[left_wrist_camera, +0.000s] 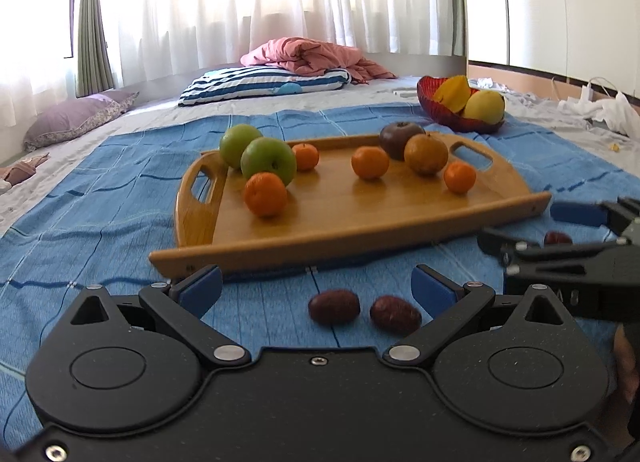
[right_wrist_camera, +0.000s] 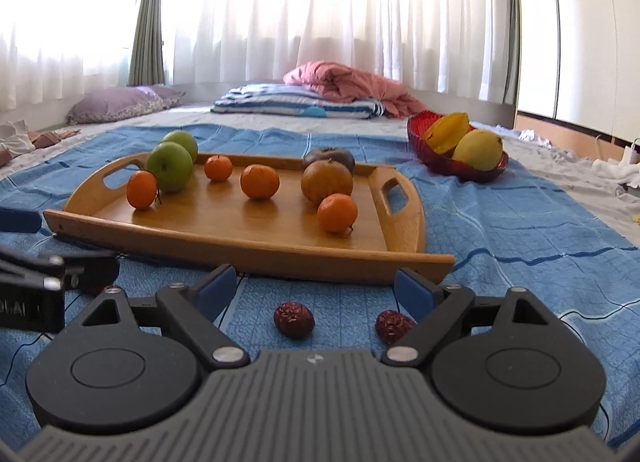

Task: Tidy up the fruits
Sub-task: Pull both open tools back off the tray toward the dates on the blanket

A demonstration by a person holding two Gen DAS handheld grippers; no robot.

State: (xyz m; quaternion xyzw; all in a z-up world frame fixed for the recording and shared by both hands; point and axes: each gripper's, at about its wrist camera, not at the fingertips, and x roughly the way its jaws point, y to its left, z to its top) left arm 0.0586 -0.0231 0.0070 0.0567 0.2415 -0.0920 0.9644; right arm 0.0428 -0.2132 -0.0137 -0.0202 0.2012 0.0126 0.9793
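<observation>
Blue bedspread (left_wrist_camera: 120, 198) — both tools low, level, wide-open; red dates (left_wrist_camera: 334, 306) between fingers.

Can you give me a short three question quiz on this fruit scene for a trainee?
1. How many small orange mandarins lie on the wooden handled tray?
2. True or false: the red glass bowl is empty.
3. What lies between the open left gripper fingers: A wrinkled dark red dates, B a lemon?

Key: 1. four; 2. false, it holds yellow fruit; 3. A.
</observation>
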